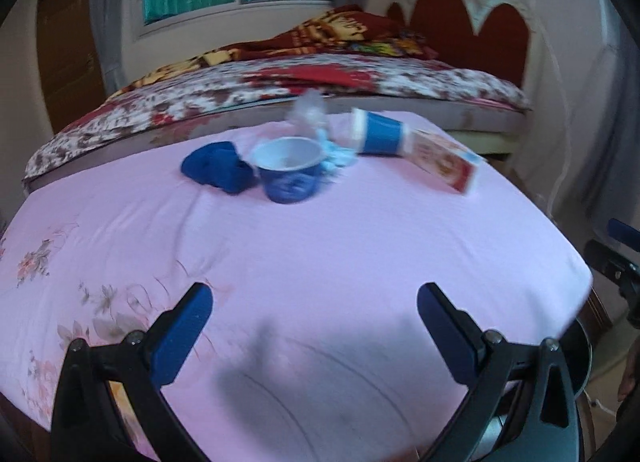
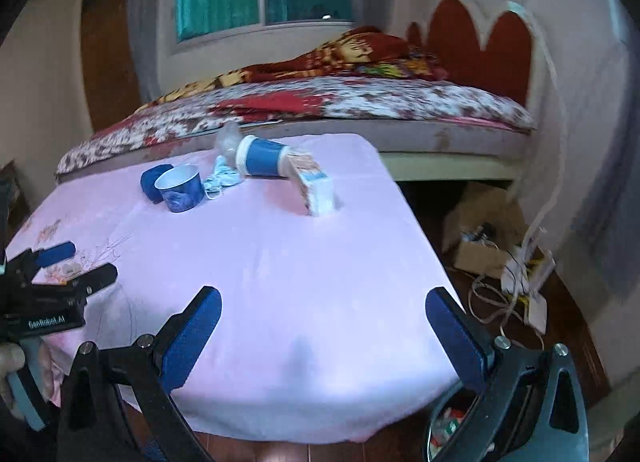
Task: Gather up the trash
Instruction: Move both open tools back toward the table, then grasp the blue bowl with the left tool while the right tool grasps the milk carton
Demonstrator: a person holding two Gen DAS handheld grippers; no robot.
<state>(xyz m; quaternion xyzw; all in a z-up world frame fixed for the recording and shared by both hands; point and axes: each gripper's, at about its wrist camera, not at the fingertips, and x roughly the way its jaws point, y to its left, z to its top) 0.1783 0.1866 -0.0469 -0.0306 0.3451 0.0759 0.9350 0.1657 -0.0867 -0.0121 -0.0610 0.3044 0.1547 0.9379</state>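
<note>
Trash sits clustered at the far end of the pink-covered surface (image 1: 320, 262): upright blue cup (image 1: 289, 169), tipped blue cup (image 1: 376, 133) with its long axis sideways and its mouth toward your left, carton (image 1: 446, 161), crumpled wrapper (image 1: 338, 152). Your left hand-held gripper (image 1: 314, 328) and right hand-held gripper (image 2: 324, 336) are both spread, empty and well short. Risk: nudge the tipped cup and it likely rolls off.
</note>
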